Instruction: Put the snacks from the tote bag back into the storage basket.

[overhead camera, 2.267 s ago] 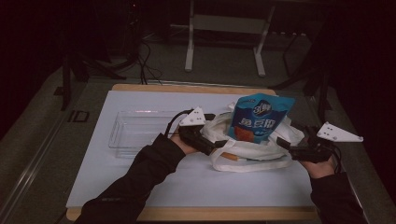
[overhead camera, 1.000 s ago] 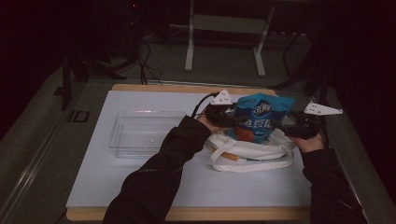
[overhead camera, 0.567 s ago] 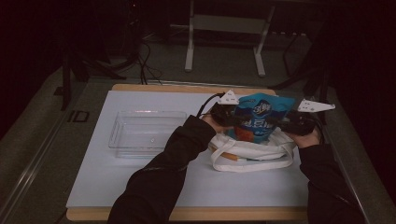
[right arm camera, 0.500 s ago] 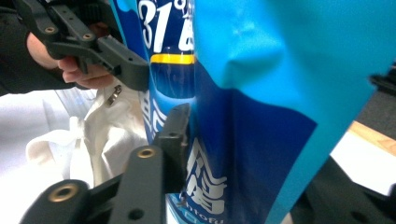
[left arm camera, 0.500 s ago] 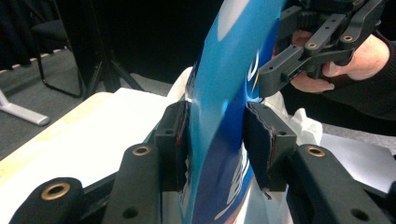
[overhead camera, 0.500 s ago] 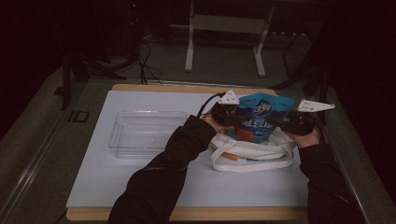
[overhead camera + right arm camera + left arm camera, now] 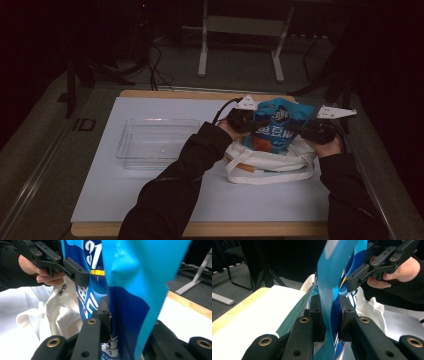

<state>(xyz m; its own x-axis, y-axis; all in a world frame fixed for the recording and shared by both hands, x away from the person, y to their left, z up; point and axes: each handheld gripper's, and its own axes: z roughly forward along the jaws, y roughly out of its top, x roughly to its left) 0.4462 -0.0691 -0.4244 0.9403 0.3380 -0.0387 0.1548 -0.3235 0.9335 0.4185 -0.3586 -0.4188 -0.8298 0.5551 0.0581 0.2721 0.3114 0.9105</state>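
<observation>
The blue snack bag (image 7: 276, 131) carries large white Korean lettering, too blurred to read. A white "31"-like fragment (image 7: 92, 251) shows near its top.

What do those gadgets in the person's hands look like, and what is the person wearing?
Each hand carries black tongs: the left tongs and right tongs are built of flat black bars joined by brass-coloured rivets. A pale grey three-cornered plate sits on top of each, and a black cable trails from the left one. Both arms are in black sleeves.

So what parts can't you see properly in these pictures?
- Right gripper view: the blue snack bag covers one jaw of the right gripper.
- High view: the bottom of the bag sits inside the white tote bag, so it is hidden.
- High view: the bag's print is too small to read.
- Left gripper view: the bag's top is cut off.
</observation>
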